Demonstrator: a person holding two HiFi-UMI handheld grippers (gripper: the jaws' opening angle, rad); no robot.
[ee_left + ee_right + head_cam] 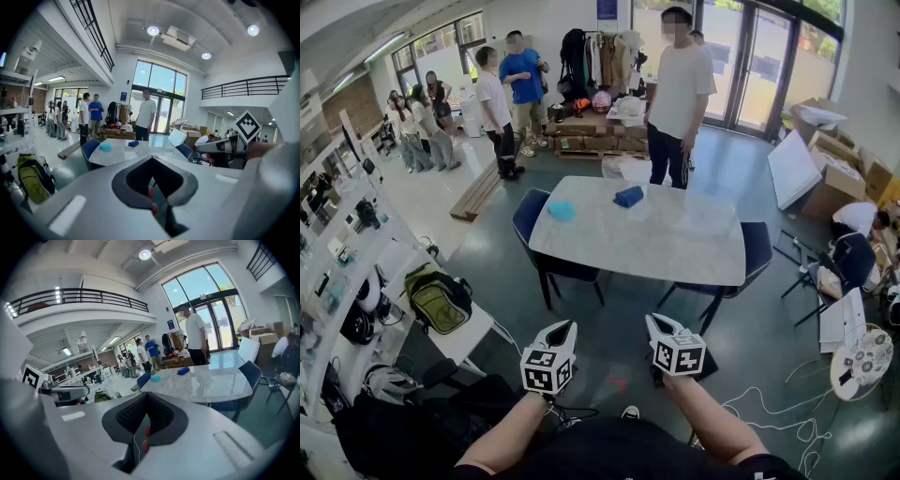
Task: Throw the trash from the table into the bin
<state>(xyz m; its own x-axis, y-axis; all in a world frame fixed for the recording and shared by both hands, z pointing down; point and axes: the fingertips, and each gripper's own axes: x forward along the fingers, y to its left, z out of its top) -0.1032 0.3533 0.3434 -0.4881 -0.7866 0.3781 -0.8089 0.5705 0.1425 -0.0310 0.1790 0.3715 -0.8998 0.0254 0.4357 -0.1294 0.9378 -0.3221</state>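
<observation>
A pale table (675, 248) sits mid-frame in the head view, with a dark blue wad (628, 196) and a light blue wad (562, 211) toward its upper left. At bottom centre, the left gripper (565, 328) and right gripper (656, 322) hover well apart from it, jaws together, holding nothing.

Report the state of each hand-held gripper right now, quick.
Left hand-held gripper: closed, holding nothing.
Right hand-held gripper: closed, holding nothing.
</observation>
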